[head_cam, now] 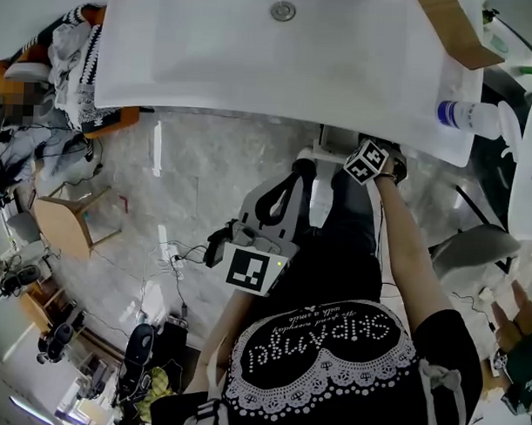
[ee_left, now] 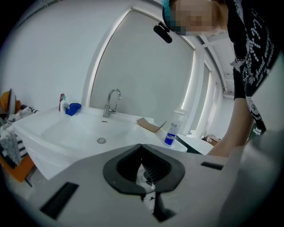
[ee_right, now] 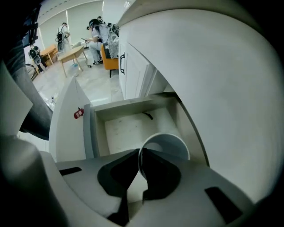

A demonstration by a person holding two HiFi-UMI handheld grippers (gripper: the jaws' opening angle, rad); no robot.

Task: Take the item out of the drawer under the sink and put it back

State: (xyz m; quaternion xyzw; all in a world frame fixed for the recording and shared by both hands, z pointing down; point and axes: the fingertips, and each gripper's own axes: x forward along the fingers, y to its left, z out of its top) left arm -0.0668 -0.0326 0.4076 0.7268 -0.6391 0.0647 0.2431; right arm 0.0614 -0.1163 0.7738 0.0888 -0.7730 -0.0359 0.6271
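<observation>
Below the white sink (head_cam: 280,68), the drawer (ee_right: 128,126) stands pulled out, its front panel (ee_right: 66,119) bearing a small red tag. A white cup (ee_right: 171,144) sits at the drawer's near right. My right gripper (ee_right: 138,153) points steeply down into the drawer and is shut on the cup's rim. A thin dark piece (ee_right: 147,115) lies at the drawer's far end. In the head view only the right gripper's marker cube (head_cam: 370,160) shows, at the sink's front edge. My left gripper (ee_left: 142,146) is held in front of the sink, shut and empty.
On the sink top are a faucet (ee_left: 112,102), a blue-capped bottle (ee_left: 173,128), a cardboard piece (ee_left: 148,124) and a blue item (ee_left: 73,108). An orange chair with clothes (head_cam: 71,61), a wooden table (head_cam: 65,222) and floor cables (head_cam: 182,252) lie to the left.
</observation>
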